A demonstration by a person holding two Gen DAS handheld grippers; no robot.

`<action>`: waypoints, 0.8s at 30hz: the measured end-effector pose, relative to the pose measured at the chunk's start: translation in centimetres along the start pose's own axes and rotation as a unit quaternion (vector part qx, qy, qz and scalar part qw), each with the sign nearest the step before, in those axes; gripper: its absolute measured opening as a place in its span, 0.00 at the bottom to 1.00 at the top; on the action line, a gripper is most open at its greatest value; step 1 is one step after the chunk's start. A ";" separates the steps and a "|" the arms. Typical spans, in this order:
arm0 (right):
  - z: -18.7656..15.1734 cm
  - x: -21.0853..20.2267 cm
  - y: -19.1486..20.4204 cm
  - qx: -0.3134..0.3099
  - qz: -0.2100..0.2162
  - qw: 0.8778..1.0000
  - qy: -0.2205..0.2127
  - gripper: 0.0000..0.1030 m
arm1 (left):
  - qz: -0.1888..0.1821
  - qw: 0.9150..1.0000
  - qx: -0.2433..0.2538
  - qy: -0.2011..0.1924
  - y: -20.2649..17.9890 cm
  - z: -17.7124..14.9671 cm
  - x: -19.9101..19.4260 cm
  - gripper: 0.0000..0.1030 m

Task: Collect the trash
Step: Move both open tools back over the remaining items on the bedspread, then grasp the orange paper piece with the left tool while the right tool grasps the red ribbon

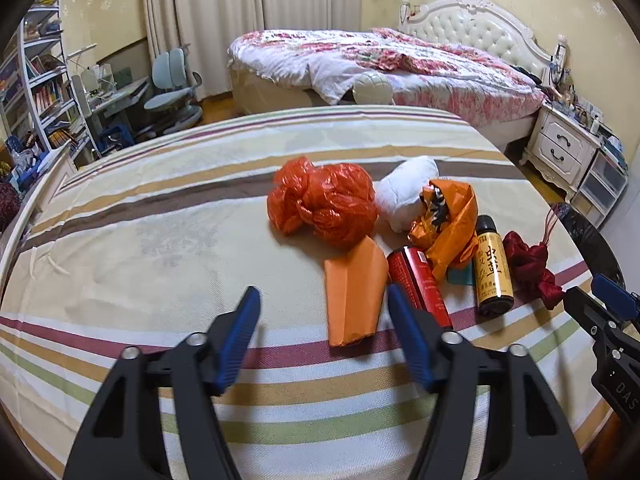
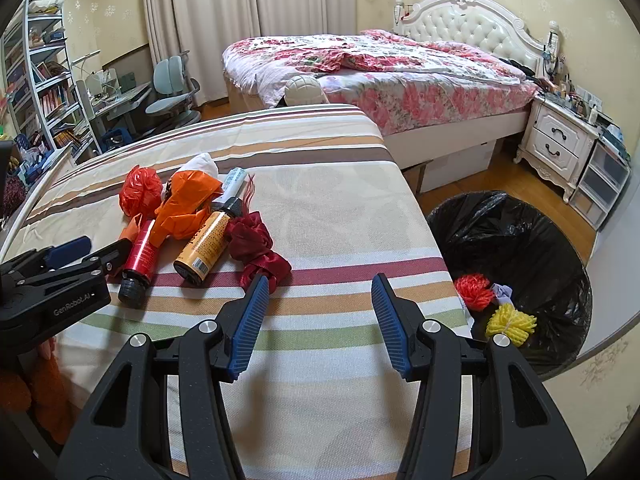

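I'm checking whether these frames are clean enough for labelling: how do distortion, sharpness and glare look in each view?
Left wrist view: strong fisheye bending of the striped cloth, dark corners, objects sharp, small glints on the red plastic bag. Right wrist view: same curvature and vignette, even indoor light, the black bin liner shows sheen; the left claw at the edge stays readable.

Left gripper (image 1: pixel 324 300) fingers apart, empty; right gripper (image 2: pixel 318 286) likewise, both angled down

Crinkly glossy plastic bag (image 1: pixel 322 204); woven cloth sheet (image 1: pixel 160 240) (matt).
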State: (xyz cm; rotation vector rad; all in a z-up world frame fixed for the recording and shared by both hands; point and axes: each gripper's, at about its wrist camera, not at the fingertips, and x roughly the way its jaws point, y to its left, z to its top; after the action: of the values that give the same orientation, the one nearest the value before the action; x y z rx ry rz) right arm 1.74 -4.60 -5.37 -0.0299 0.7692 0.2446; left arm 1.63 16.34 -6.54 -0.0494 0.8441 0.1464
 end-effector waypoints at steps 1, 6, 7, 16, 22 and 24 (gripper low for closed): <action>0.0 0.0 0.0 0.000 0.000 1.000 0.000 0.51 | -0.005 1.000 0.000 0.004 0.0 -0.1 0.1 0.48; 0.0 0.2 0.2 -0.001 0.002 1.000 0.000 0.51 | -0.016 1.000 0.007 0.005 0.0 -0.6 -0.2 0.26; 0.0 0.2 0.3 -0.002 0.003 1.000 0.000 0.51 | -0.018 1.000 0.007 0.003 0.0 -0.7 -0.4 0.26; 0.2 0.2 1.7 -0.019 0.014 1.000 0.000 0.51 | -0.018 1.000 -0.004 0.002 1.6 -1.8 -1.6 0.26; 0.2 -0.4 2.1 -0.024 0.015 1.000 -0.003 0.51 | 0.008 1.000 -0.011 -0.012 3.6 -2.1 -2.4 0.26; 0.4 -0.6 2.1 -0.020 0.014 1.000 -0.004 0.51 | 0.018 1.000 -0.013 -0.016 4.1 -2.0 -2.4 0.26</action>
State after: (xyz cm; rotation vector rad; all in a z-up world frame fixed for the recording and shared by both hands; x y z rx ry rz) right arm 1.14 -2.64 -4.57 -0.0566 0.7573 0.2872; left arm -2.01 19.94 -5.97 -0.0567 0.8110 0.1918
